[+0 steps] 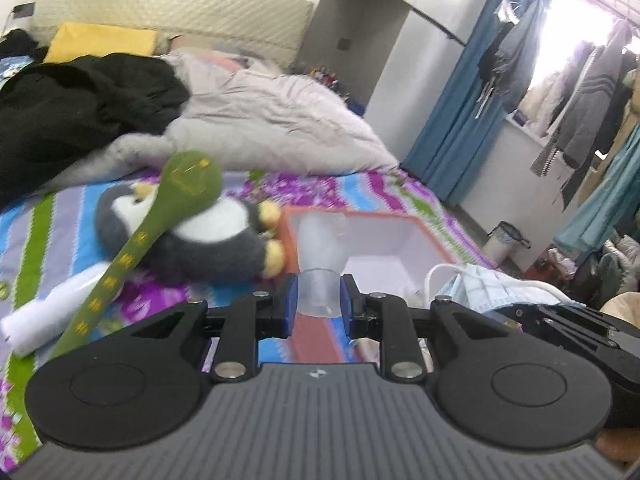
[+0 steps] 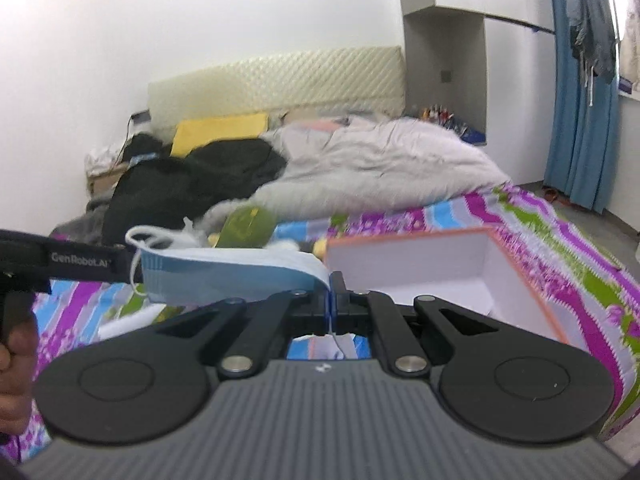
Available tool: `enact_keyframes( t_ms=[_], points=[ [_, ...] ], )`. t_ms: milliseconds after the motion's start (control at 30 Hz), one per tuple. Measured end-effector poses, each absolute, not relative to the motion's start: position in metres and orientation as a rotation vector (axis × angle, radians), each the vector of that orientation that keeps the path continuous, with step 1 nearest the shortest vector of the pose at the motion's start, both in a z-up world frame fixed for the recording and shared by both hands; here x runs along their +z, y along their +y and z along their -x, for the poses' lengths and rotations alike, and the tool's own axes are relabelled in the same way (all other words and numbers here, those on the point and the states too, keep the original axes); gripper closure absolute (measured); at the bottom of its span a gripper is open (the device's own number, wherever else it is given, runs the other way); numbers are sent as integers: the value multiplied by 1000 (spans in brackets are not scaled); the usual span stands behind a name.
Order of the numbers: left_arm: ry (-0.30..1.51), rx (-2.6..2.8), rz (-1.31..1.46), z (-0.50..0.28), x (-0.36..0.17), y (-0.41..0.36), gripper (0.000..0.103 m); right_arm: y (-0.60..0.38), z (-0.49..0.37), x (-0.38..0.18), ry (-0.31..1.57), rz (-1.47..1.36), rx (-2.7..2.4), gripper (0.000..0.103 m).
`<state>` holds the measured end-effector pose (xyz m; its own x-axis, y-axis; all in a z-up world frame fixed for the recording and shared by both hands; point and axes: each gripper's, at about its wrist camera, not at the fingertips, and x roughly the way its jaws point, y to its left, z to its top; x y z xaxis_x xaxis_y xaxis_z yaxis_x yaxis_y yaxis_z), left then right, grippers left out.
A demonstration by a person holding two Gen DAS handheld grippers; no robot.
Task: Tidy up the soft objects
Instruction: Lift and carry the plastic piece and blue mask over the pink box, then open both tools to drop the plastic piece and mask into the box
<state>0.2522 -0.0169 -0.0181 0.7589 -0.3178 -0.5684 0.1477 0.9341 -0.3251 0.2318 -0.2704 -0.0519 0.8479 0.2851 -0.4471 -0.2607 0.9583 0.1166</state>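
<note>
Mask hangs clenched in right gripper beside box on bed; left gripper fingers grasp translucent cup before penguin.

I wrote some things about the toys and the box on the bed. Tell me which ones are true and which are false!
1. The right gripper is pinching a blue face mask. True.
2. The left gripper holds the penguin. False: its pads are closed on a frosted, see-through soft piece; the penguin plush lies on the bed.
3. The box with the orange rim is full of toys. False: the inside that shows is bare and white.
4. A green snake toy lies across the penguin. True.
5. The bedsheet is plain white. False: it has purple, blue and green stripes.
</note>
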Motion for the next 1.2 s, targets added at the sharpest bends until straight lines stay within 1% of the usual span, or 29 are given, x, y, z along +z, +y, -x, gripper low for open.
enact_keyframes(
  t_ms=[100, 233, 433, 600, 867, 967, 1100, 1200],
  points=[
    [684, -317, 280, -273, -16, -36, 77, -286, -246, -43, 462, -76, 266, 99],
    [750, -335, 248, -305, -31, -66, 77, -315, -273, -47, 511, -141, 228, 99],
    [877, -405, 287, -359, -64, -106, 77, -345, -311, -76, 599, -124, 136, 99],
    [959, -435, 213, -388, -90, -148, 77, -375, -334, -112, 726, -123, 83, 98],
    [1052, -452, 112, -394, -140, -193, 77, -393, -350, -163, 913, -138, 118, 98],
    [1076, -447, 95, -394, -155, -198, 76, -395, -347, -172, 928, -140, 114, 97],
    [1087, -437, 70, -392, -161, -196, 75, -397, -346, -173, 931, -158, 117, 97],
    [1077, -429, 73, -389, -156, -192, 68, -400, -347, -170, 926, -172, 116, 97]
  ],
)
